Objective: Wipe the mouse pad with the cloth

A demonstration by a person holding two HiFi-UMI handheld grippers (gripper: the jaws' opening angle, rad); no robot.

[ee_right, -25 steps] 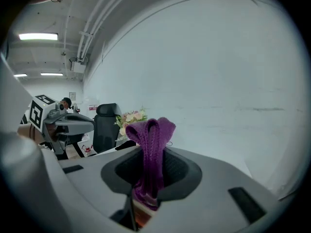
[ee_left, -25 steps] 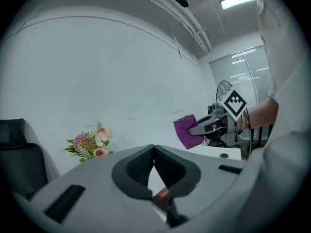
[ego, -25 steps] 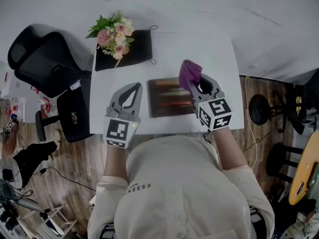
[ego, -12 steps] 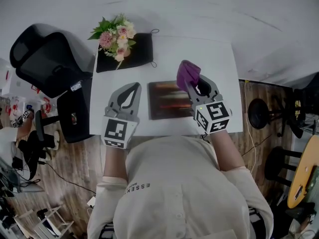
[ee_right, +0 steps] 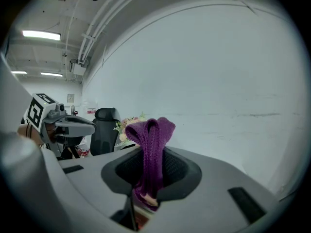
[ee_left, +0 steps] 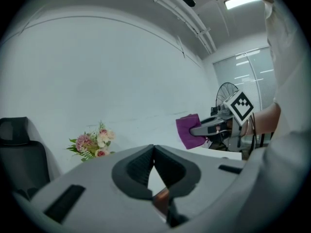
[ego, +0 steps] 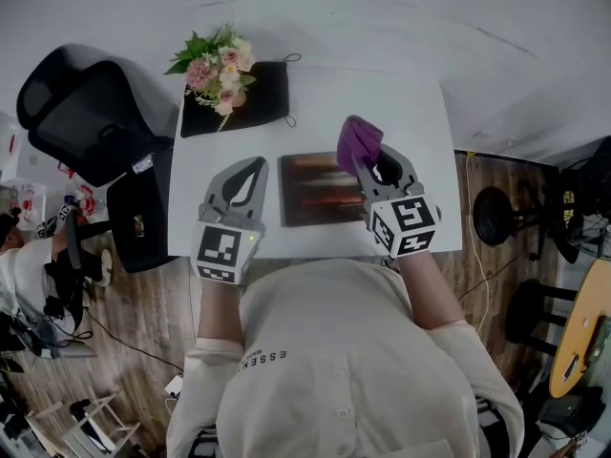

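while right tongs (ee_right: 147, 168) pinch the cloth (ee_right: 151, 129), a shirt (ego: 325, 380) reads "essen".

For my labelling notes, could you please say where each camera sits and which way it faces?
Head view: on the person's head, looking steeply down at the table, mouse pad, left gripper and right gripper; torso shows.
Left gripper view: on that gripper, looking along its shut, empty jaws toward the wall; a sleeve shows.
Right gripper view: on that gripper, looking along jaws shut on the cloth.
Shared: all three show the flowers.

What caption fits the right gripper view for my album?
Right gripper pinching a folded purple cloth, with flowers and a black chair behind.
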